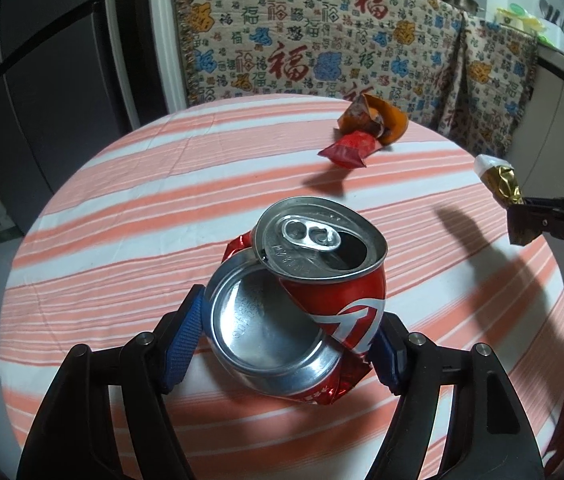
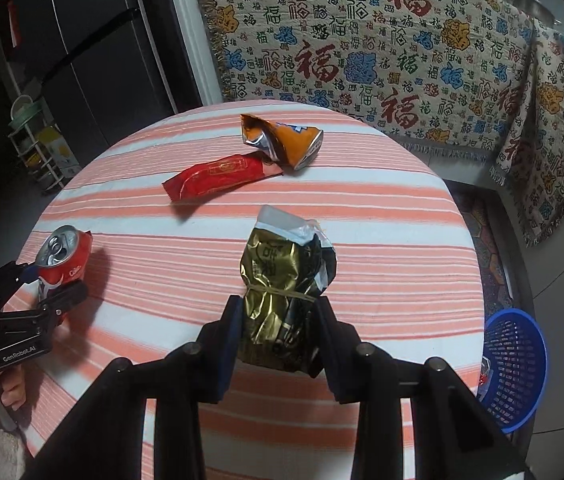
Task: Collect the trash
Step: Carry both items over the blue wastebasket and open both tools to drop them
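My left gripper (image 1: 288, 340) is shut on a crushed red soda can (image 1: 302, 296) and holds it over the striped round table (image 1: 121, 208). The can and gripper also show at the left of the right wrist view (image 2: 63, 256). My right gripper (image 2: 277, 320) is shut on a crumpled gold and black wrapper (image 2: 282, 280), also seen at the right edge of the left wrist view (image 1: 502, 180). A red snack wrapper (image 2: 213, 178) and a crushed orange can (image 2: 286, 142) lie touching on the table's far side; they also appear in the left wrist view (image 1: 348, 150).
A blue plastic basket (image 2: 514, 364) stands on the floor right of the table. A patterned blanket (image 2: 382, 48) covers furniture behind the table. A dark fridge (image 2: 81, 40) and a small rack (image 2: 29, 136) stand at the left.
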`<state>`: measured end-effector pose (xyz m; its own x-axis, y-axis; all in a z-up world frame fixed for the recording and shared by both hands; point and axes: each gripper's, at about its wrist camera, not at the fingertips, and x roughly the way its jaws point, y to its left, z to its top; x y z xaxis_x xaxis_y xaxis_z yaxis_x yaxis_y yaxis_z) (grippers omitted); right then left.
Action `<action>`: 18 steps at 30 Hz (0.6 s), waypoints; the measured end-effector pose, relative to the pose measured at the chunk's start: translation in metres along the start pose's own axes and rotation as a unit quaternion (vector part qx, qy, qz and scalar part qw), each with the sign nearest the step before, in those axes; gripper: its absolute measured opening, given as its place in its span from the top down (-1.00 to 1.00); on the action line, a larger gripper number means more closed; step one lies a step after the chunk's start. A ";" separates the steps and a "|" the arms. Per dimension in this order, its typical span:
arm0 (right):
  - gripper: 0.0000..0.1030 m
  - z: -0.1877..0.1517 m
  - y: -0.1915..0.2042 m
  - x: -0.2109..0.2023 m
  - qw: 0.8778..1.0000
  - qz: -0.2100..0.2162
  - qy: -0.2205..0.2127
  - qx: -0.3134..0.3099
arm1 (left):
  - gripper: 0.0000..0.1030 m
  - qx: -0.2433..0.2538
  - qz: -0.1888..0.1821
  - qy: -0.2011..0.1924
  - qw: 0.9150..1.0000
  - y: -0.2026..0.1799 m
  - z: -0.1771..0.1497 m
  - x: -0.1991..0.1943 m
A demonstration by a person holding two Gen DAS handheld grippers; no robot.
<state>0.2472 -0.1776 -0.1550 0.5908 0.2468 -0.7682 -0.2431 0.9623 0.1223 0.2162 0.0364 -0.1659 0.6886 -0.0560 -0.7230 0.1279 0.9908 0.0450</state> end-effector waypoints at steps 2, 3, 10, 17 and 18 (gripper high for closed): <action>0.29 -0.002 0.000 -0.001 1.000 -0.001 0.005 -0.003 | -0.44 0.001 -0.002 -0.001 1.000 -0.002 0.000 0.000; 0.29 -0.003 0.001 -0.001 1.000 0.000 0.006 -0.002 | -0.44 0.002 -0.002 -0.001 1.000 -0.003 0.000 0.000; 0.29 -0.011 -0.001 -0.006 1.000 0.004 0.005 -0.001 | -0.44 0.007 -0.011 -0.005 1.000 -0.007 0.001 -0.001; 0.29 -0.018 -0.012 -0.014 1.000 0.007 0.003 0.003 | -0.44 0.017 -0.025 -0.012 0.999 -0.025 0.005 -0.008; 0.29 -0.019 -0.015 -0.017 1.000 0.007 0.002 0.003 | -0.44 0.020 -0.027 -0.014 0.999 -0.029 0.007 -0.010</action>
<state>0.2264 -0.1982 -0.1559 0.5836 0.2606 -0.7691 -0.2471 0.9592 0.1375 0.2104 0.0075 -0.1555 0.6995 -0.1133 -0.7056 0.1936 0.9805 0.0345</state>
